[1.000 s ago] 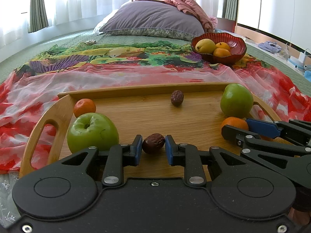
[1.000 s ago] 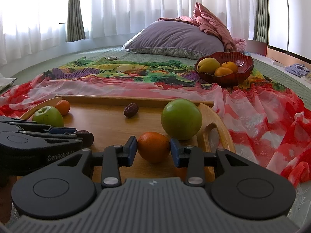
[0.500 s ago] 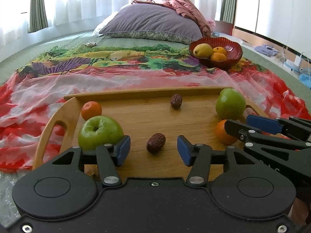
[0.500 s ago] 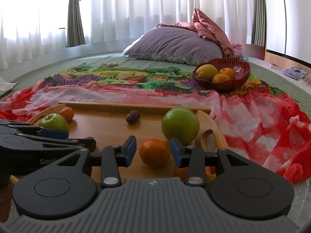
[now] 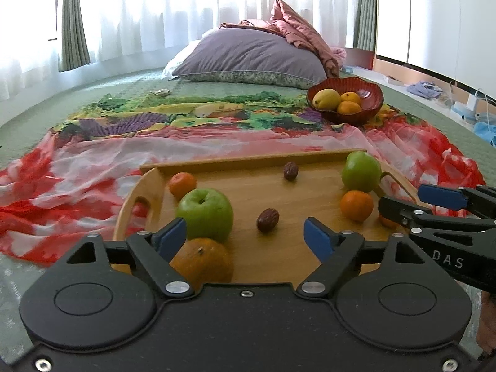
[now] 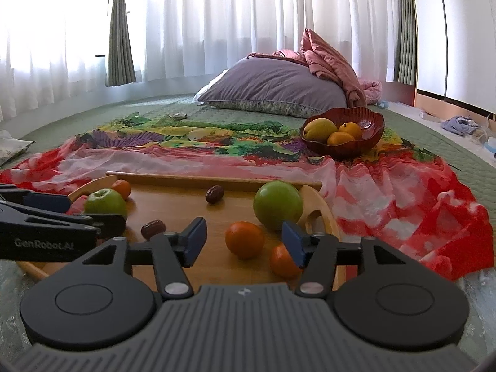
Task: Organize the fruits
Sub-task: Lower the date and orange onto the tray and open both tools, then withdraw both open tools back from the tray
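Two grippers, left gripper (image 5: 245, 237) over a date (image 5: 267, 220) and right gripper (image 6: 244, 241) over an orange (image 6: 244, 239) on the wooden tray (image 5: 254, 162), open their empty fingers as we judge a clean, nudge-free release best.

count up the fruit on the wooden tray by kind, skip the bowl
green apples: 2
oranges: 4
dried red dates: 2
total on the wooden tray: 8
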A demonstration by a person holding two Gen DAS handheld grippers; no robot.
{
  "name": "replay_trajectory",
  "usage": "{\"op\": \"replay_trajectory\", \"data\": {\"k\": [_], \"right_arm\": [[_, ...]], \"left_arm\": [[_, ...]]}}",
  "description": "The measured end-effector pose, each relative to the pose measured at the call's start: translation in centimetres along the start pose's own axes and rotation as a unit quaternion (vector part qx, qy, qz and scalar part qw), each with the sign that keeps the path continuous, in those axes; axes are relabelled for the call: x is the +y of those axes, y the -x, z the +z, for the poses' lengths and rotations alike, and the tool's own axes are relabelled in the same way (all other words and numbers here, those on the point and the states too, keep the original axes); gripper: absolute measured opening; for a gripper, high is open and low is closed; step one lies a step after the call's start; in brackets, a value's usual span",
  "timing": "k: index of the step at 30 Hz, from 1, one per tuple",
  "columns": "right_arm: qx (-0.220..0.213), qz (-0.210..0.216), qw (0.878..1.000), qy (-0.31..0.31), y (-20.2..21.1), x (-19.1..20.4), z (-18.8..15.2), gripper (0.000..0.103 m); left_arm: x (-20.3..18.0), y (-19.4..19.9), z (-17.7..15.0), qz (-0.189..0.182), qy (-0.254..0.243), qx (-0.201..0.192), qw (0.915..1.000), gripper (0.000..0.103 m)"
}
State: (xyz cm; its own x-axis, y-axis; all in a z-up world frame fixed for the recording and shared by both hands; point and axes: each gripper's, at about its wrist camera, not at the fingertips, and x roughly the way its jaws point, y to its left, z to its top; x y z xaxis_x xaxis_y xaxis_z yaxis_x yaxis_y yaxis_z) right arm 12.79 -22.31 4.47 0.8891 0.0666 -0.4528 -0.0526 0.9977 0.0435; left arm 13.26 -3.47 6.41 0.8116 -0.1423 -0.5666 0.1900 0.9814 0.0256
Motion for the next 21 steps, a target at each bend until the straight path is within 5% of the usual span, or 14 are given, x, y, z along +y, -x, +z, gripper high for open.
{"op": "replay_trajectory", "data": {"k": [8, 21], "right_arm": [[0.001, -0.003, 1.0, -0.01, 1.8, 0.5, -1.4, 0.078], [0.013, 0.002, 1.0, 0.005, 3.9, 1.4, -3.7, 0.084]], "left_arm": [[0.7, 2.3, -1.7, 0.007, 0.003, 0.0, 1.0, 0.096], [1.9, 4.4, -4.5, 0.011, 0.034, 0.01, 0.9993, 0.099]]}}
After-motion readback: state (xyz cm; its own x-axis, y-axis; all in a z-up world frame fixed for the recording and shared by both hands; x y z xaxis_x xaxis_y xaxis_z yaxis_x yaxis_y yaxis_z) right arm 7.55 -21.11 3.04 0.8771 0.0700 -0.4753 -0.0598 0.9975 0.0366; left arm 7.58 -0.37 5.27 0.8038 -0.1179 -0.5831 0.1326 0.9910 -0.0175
